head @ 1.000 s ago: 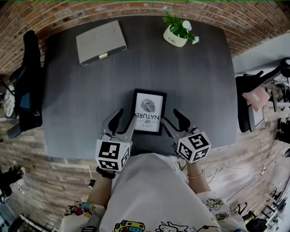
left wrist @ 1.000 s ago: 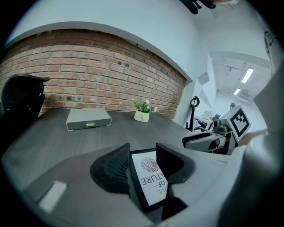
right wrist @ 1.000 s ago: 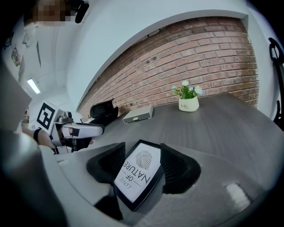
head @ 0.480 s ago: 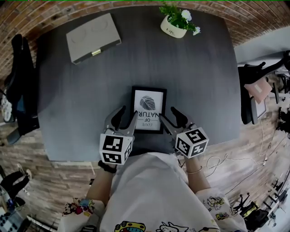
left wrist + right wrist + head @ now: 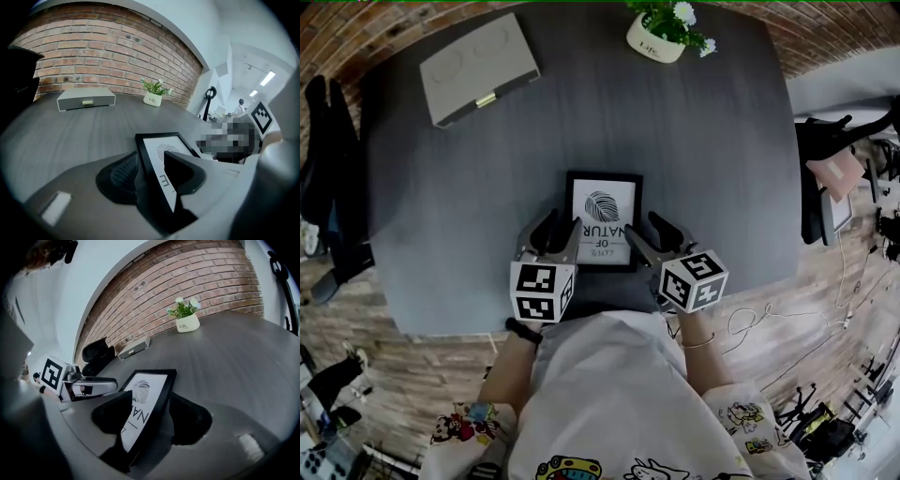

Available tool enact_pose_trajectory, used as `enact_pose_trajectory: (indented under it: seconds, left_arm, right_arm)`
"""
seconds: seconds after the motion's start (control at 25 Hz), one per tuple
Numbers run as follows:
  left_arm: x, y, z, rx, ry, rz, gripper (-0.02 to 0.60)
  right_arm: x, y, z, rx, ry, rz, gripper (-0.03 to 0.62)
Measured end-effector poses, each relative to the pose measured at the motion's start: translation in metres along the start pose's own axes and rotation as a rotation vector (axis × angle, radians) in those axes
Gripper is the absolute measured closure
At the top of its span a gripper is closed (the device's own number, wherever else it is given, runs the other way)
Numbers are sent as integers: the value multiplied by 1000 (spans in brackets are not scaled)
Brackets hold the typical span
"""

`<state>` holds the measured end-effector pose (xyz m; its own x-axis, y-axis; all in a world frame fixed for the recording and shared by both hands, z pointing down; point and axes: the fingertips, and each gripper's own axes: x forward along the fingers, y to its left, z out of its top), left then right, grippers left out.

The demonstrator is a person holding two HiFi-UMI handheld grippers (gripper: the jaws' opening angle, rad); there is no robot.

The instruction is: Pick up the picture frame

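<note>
Frame (image 5: 602, 217) lay flat on table (image 5: 694, 141), between the 2 claws, its long way pointing straight ahead of them. L claw (image 5: 560, 230) was spread over its left edge, jaws just closing a bit. R claw (image 5: 647, 230) was spread over its right edge. Neither pinched yet; both were equally near.

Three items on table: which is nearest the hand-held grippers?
The black picture frame: its side edges sit between their jaws. Grey box and potted plant sit far back.
</note>
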<state>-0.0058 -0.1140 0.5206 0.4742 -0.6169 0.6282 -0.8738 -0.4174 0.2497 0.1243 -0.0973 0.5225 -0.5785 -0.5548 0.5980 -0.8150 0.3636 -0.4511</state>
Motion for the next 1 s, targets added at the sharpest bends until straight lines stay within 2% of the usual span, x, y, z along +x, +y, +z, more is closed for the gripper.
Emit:
enact_pose_trajectory:
  seconds: [0.4,0.52,1.0]
  left_arm:
    - [20,3,-16,-8,53,36,403]
    - [22,3,-18,1,62,49,428]
    - [20,6,-17,-78,58,58,486]
  right_arm:
    - [0,-7,-3,34,2,-1,352]
    - [-1,-8,-3,42,1,-1,352]
    - [-1,-9,-4,45,12,0,352]
